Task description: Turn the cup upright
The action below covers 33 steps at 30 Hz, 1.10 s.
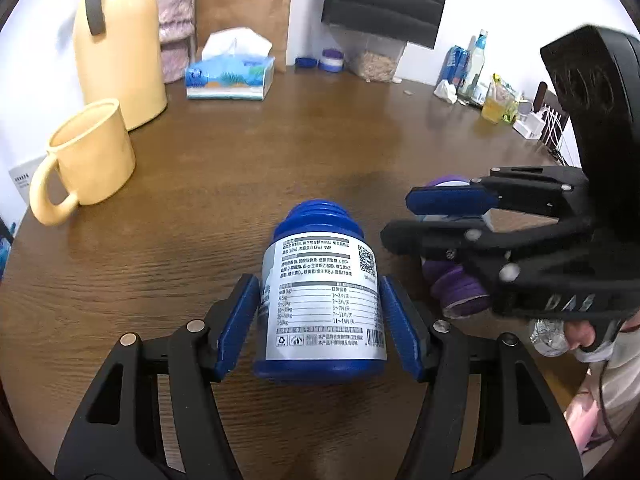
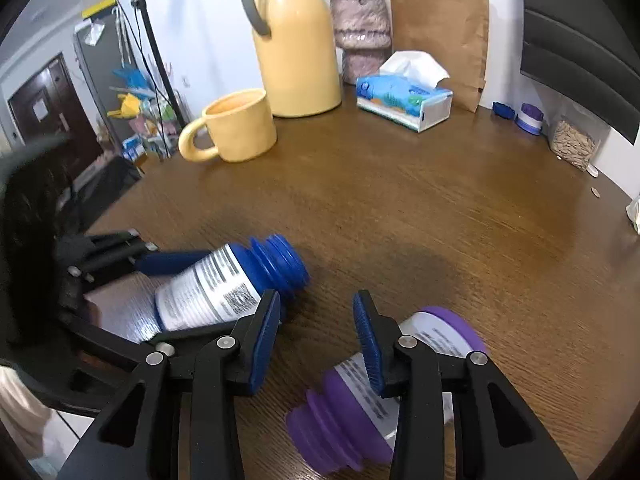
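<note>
Blue bottle [image 1: 322,296] lay on its side between the left tool's [image 1: 320,320] spread pads, neck away.
Left wrist view: pads flanked its label without clear contact; closing off-centre could roll it. Right wrist view: the right tool [image 2: 316,344] hung apart above the tabletop [image 2: 440,220], the toppled purple bottle [image 2: 384,392] under its right finger, risking a knock.

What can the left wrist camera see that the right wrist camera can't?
Only the left wrist view shows the water bottles, the white charger at the table's far right, and the blue bottle's barcode.

Only the right wrist view shows the dark door, the cluttered rack and the purple bottle's threaded neck.

Both show the yellow mug, yellow jug, tissue box, paper bag and both bottles lying down.
</note>
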Tool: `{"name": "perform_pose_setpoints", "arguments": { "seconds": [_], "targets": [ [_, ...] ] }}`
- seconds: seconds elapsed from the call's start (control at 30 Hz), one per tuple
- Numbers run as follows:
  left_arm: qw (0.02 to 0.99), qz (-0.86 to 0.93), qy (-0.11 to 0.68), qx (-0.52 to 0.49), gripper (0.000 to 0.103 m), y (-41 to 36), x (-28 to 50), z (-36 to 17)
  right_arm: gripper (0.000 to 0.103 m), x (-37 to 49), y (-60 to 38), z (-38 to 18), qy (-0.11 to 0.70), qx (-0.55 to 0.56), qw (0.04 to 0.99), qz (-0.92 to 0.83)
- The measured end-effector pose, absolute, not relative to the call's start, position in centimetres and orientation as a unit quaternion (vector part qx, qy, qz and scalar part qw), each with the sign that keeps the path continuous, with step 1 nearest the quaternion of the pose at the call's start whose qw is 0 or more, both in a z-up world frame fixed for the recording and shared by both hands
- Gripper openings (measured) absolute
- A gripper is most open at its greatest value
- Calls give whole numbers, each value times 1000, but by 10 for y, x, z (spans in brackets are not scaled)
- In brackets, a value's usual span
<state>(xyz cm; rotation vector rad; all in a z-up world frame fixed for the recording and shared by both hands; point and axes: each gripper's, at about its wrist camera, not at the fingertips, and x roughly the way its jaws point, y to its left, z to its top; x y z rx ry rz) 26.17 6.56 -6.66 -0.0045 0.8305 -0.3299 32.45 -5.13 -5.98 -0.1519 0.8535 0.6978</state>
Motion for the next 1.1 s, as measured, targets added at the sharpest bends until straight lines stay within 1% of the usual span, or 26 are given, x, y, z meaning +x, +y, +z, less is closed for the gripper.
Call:
{"name": "perform_pose_setpoints", "arguments": {
  "seconds": [0.07,0.13,0.17,0.23,0.27,0.3,0.37,0.43,0.47,0.5,0.57,0.63,0.7,0.83,0.87,0.97,1.07,1.1],
  "targets": [
    [905,-167,390,-8,59,64,256,-65,43,325,-56,-57,405,-57,846,342],
    [913,-160,375,-9,59,64,253,-63,43,331,-64,-53,412,-16,839,356],
    [918,-147,368,-9,59,64,252,-62,43,335,-69,-52,416,11,833,365],
    [935,-130,330,-18,58,68,246,-56,43,344,-77,-49,427,73,813,390],
    [943,-128,308,-24,58,69,242,-51,46,348,-79,-50,433,101,801,401],
    [947,-125,296,-26,58,70,241,-48,54,355,-81,-51,441,138,784,415],
    [954,-129,270,-35,58,71,236,-38,61,365,-81,-54,452,186,755,437],
    [955,-148,255,-45,58,71,234,-34,61,377,-77,-60,466,239,714,465],
    [956,-155,246,-51,58,71,232,-31,63,382,-74,-64,475,259,698,470],
    [957,-157,236,-57,58,72,231,-30,65,386,-72,-68,481,276,684,473],
    [958,-160,231,-65,58,75,232,-29,65,389,-69,-71,481,297,674,475],
    [953,-167,240,-81,58,79,235,-29,63,386,-67,-68,476,289,685,469],
    [949,-175,247,-88,59,77,236,-28,63,377,-66,-57,460,258,712,463],
    [941,-201,256,-90,59,67,236,-18,62,347,-68,-17,406,152,785,443],
    [939,-209,258,-93,59,63,237,-14,58,335,-71,-4,380,111,811,431],
    [932,-242,246,-110,59,47,239,5,58,304,-83,20,315,18,868,385],
    [928,-278,234,-86,52,12,246,21,58,286,-108,37,274,-25,902,334],
    [926,-288,230,-81,52,4,248,22,58,283,-120,40,267,-32,910,316]
  ]
}}
